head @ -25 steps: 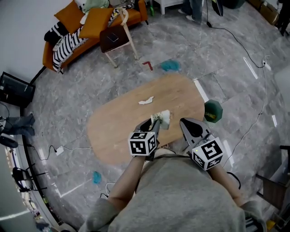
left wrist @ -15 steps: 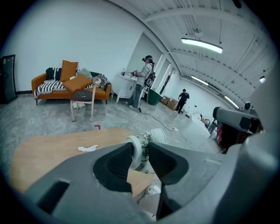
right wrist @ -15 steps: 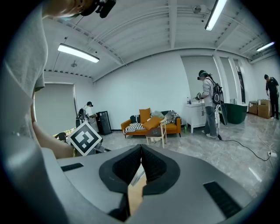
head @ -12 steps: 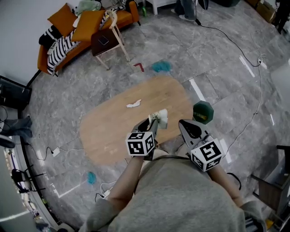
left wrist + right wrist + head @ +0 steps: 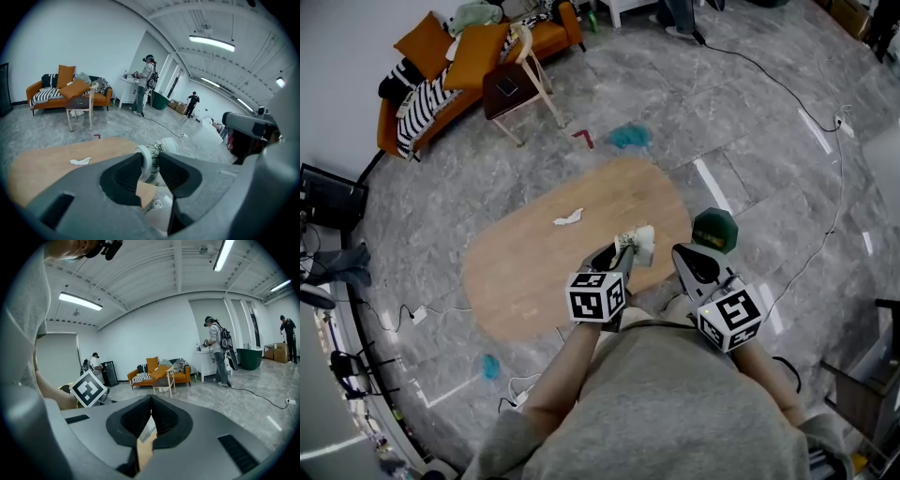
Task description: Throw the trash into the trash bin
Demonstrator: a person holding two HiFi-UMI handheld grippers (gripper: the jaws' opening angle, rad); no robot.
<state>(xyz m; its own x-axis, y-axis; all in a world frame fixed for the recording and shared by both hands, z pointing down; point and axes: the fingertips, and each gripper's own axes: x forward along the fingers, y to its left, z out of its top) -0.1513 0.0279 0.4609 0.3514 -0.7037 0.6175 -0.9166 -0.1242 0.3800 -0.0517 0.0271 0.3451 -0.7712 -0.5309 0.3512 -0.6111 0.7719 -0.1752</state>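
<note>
Head view: an oval surface of pale wood grain stands on a floor of grey, marbled, glossy tiles. An orange sofa piled with cushions and a striped throw sits by the far wall, with a light wooden chair in front of it and a black cable trailing over the tiles. A dark green, faceted trash bin stands just beside the surface's right end. A crumpled white scrap of tissue lies on the wood.

The left tool pinches a white paper cup printed with green sprigs, held above the surface's near edge. The right tool has its jaws pressed together, near the bin.

Since a second ago the surface and bin have slid leftward in the view, bringing the bin closer to the right tool; the cup stays pinched.
</note>
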